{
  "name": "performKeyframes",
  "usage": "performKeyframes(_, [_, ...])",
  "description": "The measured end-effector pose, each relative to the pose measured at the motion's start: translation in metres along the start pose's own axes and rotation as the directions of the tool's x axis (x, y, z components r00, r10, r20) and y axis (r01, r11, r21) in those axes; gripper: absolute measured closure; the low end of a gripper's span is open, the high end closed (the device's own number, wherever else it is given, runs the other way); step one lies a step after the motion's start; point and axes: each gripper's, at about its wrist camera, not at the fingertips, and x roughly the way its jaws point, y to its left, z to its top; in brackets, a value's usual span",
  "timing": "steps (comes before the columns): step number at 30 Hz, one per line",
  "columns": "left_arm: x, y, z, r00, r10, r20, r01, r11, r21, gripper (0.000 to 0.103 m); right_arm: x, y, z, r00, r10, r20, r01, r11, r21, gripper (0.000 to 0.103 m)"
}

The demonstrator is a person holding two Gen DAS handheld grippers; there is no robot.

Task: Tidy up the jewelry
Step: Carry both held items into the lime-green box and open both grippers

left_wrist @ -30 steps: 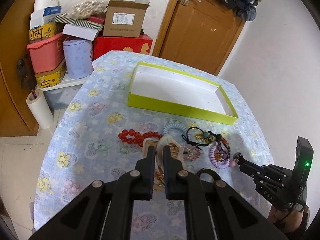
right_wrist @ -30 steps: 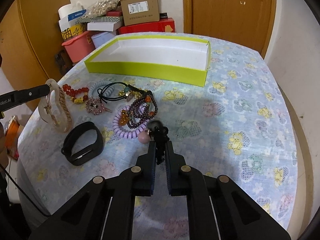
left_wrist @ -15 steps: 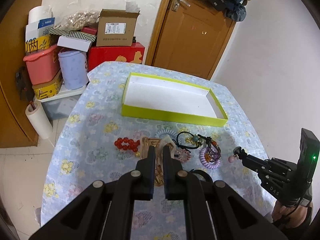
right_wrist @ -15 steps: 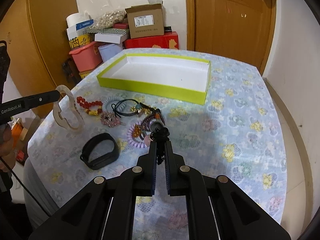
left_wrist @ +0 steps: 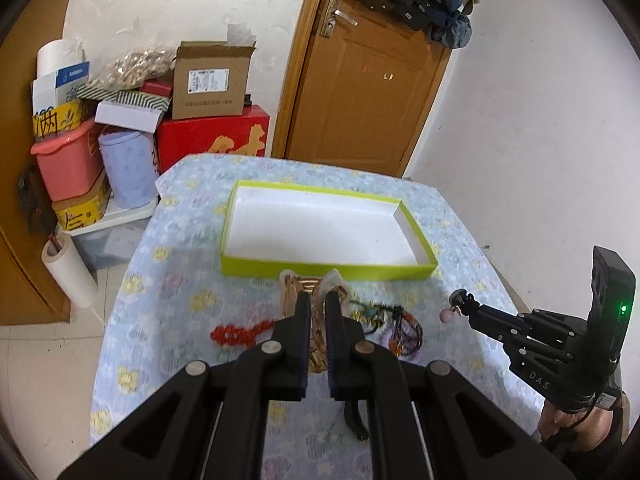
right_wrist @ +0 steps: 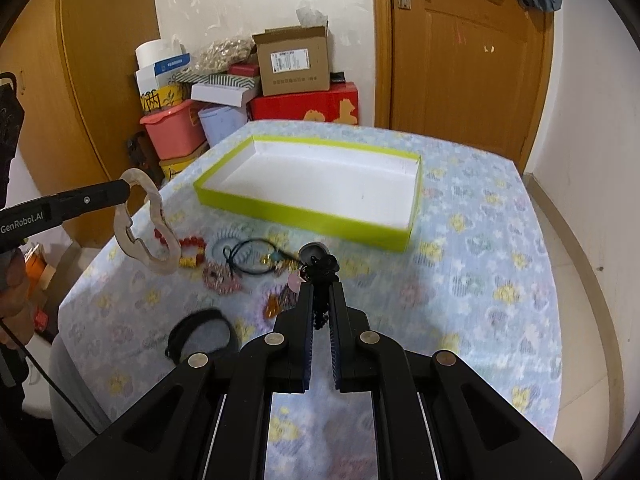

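My left gripper [left_wrist: 317, 298] is shut on a pale translucent hair claw clip [left_wrist: 310, 286], held in the air above the table; the clip shows in the right wrist view [right_wrist: 146, 226] at the left gripper's tip [right_wrist: 126, 192]. My right gripper [right_wrist: 320, 286] is shut on a dark beaded hair ornament with a pink bead [right_wrist: 318, 268], lifted above the pile; it shows in the left wrist view [left_wrist: 456, 306]. A lime-green box [left_wrist: 326, 270] with a white inside lies empty beyond [right_wrist: 304, 214]. Red beads [left_wrist: 240, 334], a black cord [right_wrist: 256, 256], a purple coil and a black band [right_wrist: 200, 334] lie on the cloth.
The table has a blue flowered cloth [right_wrist: 500, 280]. Behind its far left corner stand stacked boxes, a pink tub [left_wrist: 66, 168], a lilac bin and a paper roll [left_wrist: 70, 272]. A wooden door [left_wrist: 360, 92] and a white wall are behind.
Both grippers have risen and drawn back from the table with their items; the clip and the beaded ornament now hang higher above the pile.
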Motion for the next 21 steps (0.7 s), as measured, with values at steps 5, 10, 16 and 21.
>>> performKeyframes(5, [0.010,-0.001,0.023,1.000,-0.011,0.019,0.011,1.000,0.016,0.096,0.007,-0.009,0.020,1.000,-0.003,0.018,0.003,1.000,0.006,0.096])
performKeyframes(10, [0.028,0.003,0.047,1.000,-0.016,0.021,0.015,0.999,0.031,0.096,0.020,-0.020,0.043,0.999,-0.008,0.032,0.008,1.000,0.015,0.096])
performKeyframes(16, [0.061,0.015,0.074,1.000,-0.012,0.007,0.012,0.999,0.036,0.096,0.049,-0.033,0.064,1.000,-0.018,0.021,0.017,1.000,0.017,0.096])
performKeyframes(21, [0.099,0.027,0.088,0.999,-0.028,-0.043,0.028,0.999,0.019,0.096,0.079,-0.048,0.075,1.000,-0.021,-0.006,0.021,0.999,0.038,0.096])
